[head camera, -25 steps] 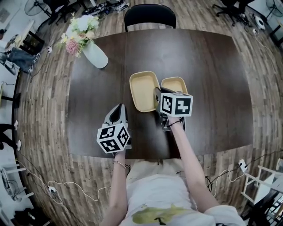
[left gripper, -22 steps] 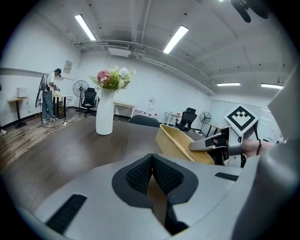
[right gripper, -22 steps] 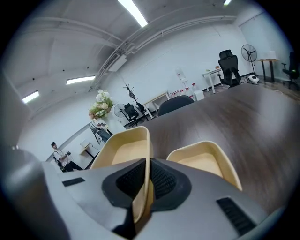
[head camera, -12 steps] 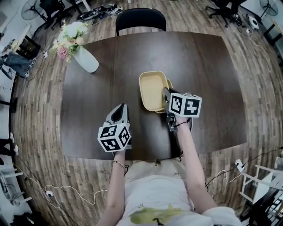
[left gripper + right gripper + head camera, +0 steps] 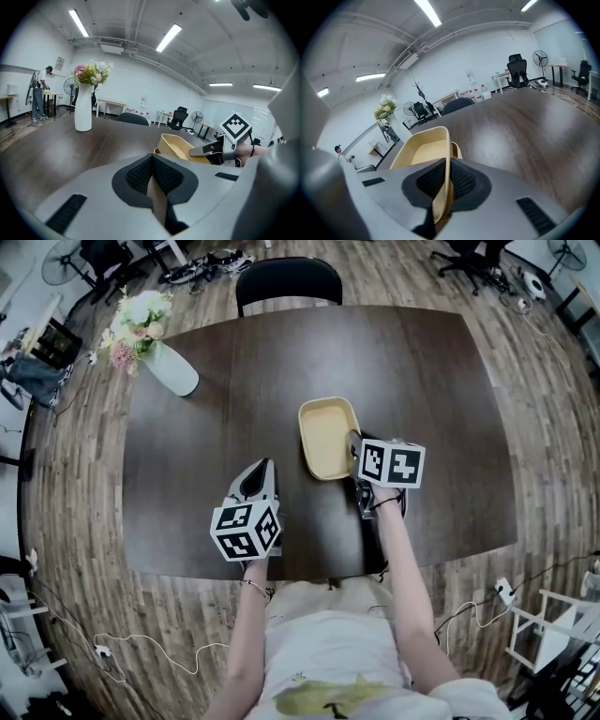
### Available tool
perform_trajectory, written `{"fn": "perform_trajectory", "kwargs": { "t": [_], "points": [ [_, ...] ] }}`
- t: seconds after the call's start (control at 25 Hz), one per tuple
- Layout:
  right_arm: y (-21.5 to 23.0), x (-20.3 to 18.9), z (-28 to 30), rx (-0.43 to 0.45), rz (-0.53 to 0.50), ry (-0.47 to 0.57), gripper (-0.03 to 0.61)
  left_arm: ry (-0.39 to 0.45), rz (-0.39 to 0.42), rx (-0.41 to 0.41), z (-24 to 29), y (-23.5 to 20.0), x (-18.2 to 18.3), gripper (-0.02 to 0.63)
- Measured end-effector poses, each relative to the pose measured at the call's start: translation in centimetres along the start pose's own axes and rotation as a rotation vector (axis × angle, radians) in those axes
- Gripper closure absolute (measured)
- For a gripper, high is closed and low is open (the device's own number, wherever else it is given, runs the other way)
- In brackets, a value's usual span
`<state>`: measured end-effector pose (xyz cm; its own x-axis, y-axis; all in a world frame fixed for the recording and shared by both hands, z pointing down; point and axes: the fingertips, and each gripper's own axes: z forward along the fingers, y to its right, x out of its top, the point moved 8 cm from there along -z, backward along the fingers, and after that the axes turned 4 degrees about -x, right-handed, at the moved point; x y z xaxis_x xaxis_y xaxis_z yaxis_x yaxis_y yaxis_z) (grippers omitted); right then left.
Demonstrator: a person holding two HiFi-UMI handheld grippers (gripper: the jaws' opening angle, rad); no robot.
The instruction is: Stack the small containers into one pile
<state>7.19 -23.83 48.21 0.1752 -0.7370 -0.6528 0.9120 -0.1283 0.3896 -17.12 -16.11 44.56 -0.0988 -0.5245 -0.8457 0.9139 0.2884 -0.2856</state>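
Your left gripper is near-left over the table, jaws together, nothing in them. Your right gripper is clamped on the near-right rim of the tan container. That container is mid-table, over a second tan container whose rim just peeks out at right. Can't tell if it's seated. Vase far left.

upper container: tan, shallow, upright | lower container: tan, mostly hidden beneath it | on dark table
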Motion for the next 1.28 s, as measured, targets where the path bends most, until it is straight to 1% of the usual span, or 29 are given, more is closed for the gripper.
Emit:
{"fn": "perform_trajectory", "kwargs": {
  "t": [0.6,0.84,0.96,1.04,1.08,1.16,1.28],
  "points": [
    [0.0,-0.6,1.4,-0.042,-0.061,-0.049,0.538,-0.008,-0.015,0.026,0.3,0.3,-0.4,0.589],
    [-0.3,-0.6,1.4,-0.029,-0.098,-0.054,0.538,-0.01,-0.017,0.027,0.4,0.6,-0.5,0.589],
    [-0.5,-0.8,1.5,0.004,-0.112,-0.051,0.537,-0.01,-0.016,0.025,0.5,0.8,-0.6,0.589],
    [-0.7,-1.0,1.7,0.033,-0.106,-0.04,0.52,-0.009,-0.015,0.022,0.6,1.0,-0.6,0.589],
    [-0.8,-1.0,1.8,0.044,-0.103,-0.032,0.501,-0.008,-0.015,0.02,0.7,1.2,-0.6,0.589],
    [-0.7,-1.0,1.5,0.052,-0.113,-0.012,0.437,-0.008,-0.013,0.016,0.8,1.7,-0.8,0.589],
    [-0.4,-0.9,1.1,0.049,-0.133,0.015,0.414,-0.004,-0.007,0.011,1.0,2.3,-0.8,0.589]
  ]
}}
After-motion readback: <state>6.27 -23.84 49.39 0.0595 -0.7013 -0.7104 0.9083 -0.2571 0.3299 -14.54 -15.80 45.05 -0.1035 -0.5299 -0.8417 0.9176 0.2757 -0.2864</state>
